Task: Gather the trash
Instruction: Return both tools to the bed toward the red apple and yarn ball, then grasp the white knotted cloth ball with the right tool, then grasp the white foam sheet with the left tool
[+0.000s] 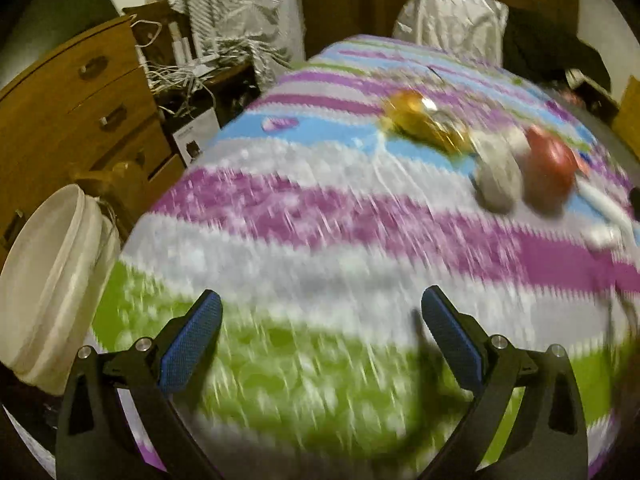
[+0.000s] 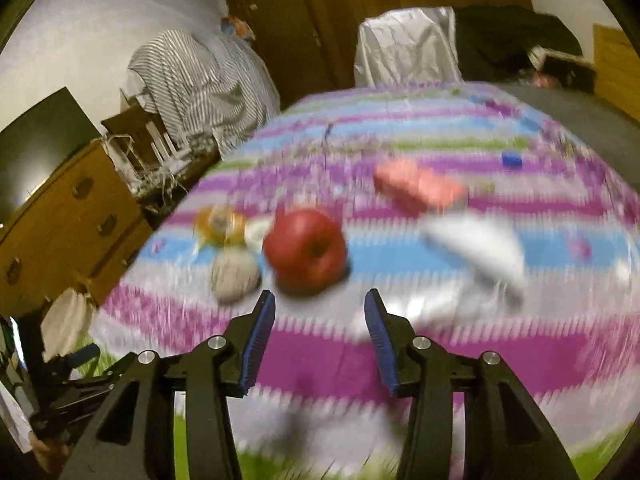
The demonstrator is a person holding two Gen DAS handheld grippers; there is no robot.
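Both views are motion-blurred. On the striped bedspread (image 2: 400, 356) lie a red apple (image 2: 306, 250), a grey crumpled wad (image 2: 235, 274), a yellow-orange wrapper (image 2: 220, 224), a pink packet (image 2: 420, 190) and a white crumpled piece (image 2: 476, 250). My right gripper (image 2: 320, 344) is open and empty, just in front of the apple. My left gripper (image 1: 322, 344) is open and empty over the green stripe, far from the wrapper (image 1: 424, 120), the wad (image 1: 498, 182) and the apple (image 1: 550, 168). A white bucket (image 1: 44, 280) stands beside the bed at the left.
A wooden dresser (image 1: 68, 108) stands left of the bed with cables and boxes (image 1: 188, 68) behind it. Striped bedding (image 2: 200, 84) and a white bag (image 2: 404, 50) sit at the far end. A small blue item (image 2: 512, 159) lies on the bedspread.
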